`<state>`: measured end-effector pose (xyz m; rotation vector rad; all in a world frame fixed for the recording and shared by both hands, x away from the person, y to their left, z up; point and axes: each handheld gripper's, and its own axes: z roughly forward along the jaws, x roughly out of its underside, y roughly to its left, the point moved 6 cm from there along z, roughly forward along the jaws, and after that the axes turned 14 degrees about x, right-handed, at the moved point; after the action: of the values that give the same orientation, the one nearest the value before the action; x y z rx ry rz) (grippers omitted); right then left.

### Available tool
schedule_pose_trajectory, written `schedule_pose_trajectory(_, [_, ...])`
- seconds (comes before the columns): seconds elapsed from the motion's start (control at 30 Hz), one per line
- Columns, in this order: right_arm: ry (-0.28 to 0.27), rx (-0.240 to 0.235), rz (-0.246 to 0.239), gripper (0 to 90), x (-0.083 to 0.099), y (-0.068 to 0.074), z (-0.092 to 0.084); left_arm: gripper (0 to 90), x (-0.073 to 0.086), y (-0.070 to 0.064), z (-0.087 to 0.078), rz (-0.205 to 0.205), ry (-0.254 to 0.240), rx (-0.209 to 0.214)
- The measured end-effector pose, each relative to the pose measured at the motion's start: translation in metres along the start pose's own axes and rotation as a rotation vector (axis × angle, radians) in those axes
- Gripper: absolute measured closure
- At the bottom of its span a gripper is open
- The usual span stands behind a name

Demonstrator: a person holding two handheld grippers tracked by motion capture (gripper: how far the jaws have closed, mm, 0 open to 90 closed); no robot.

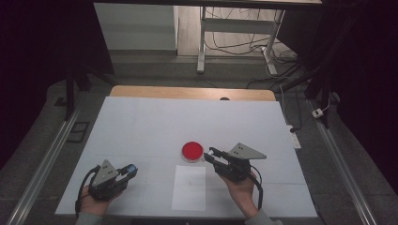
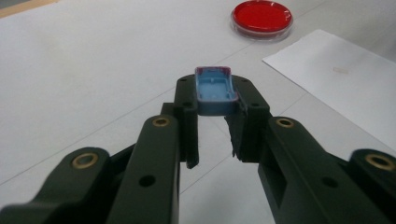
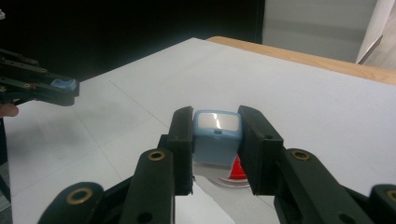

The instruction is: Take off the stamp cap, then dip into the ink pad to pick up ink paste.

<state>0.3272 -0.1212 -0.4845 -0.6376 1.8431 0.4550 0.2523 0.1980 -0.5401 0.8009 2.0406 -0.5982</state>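
A small blue cap [image 2: 214,89] is clamped between the tips of the left gripper [image 2: 215,100], as seen in the left gripper view. Its hollow underside is turned towards the camera, a thin reddish-purple line is seen along its rim, and its corners are rounded. In the high view the same blue piece [image 1: 131,169] is seen at the front of the left gripper [image 1: 123,174], which is held low over the near left part of the table [image 1: 141,122].

A light-blue block [image 3: 217,135] is gripped by the right gripper [image 3: 215,140], one black jaw pressed against each side. Its body is matt plastic with softened edges; its top face is glossy and a pale glare is reflected there. A small dark notch is seen just under that face. In the high view the right gripper [image 1: 212,158] is held just beside the red dish [image 1: 192,151], to its right.

The red dish is round and shallow, with a clear rim and a flat, evenly red filling [image 2: 262,16]. Just in front of it, a white sheet of paper [image 1: 189,187] is laid flat on the table. The table is covered by a smooth, pale grey surface crossed by faint seams, and a wooden edge [image 1: 192,93] is left bare at the far side.
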Motion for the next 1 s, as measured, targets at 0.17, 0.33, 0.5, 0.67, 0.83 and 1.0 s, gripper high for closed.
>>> schedule_pose_trajectory(0.17, [0.001, 0.000, 0.000, 66.8, -0.0001, -0.0004, 0.0001, 74.1, 0.0009, 0.0007, 0.0013, 0.000, 0.006, 0.002])
schedule_pose_trajectory(0.33, [0.000, 0.000, -0.001, 66.8, -0.0003, -0.0004, 0.0000, 74.1, 0.0008, 0.0002, 0.0021, 0.002, 0.008, 0.003])
schedule_pose_trajectory(0.5, [0.001, 0.002, -0.001, 66.8, -0.0003, -0.0008, -0.0001, 74.1, 0.0015, 0.0006, 0.0030, 0.000, 0.013, 0.004])
schedule_pose_trajectory(0.67, [0.000, 0.004, 0.000, 66.8, -0.0007, -0.0017, 0.0001, 74.1, 0.0024, 0.0006, 0.0043, 0.004, 0.019, 0.004])
schedule_pose_trajectory(0.83, [-0.002, 0.005, -0.001, 66.8, -0.0011, -0.0024, 0.0002, 74.1, 0.0019, 0.0003, 0.0040, 0.004, 0.019, 0.003])
schedule_pose_trajectory(1.0, [-0.001, 0.006, -0.003, 66.7, -0.0016, -0.0038, 0.0004, 74.1, 0.0020, 0.0002, 0.0054, 0.005, 0.022, 0.005])
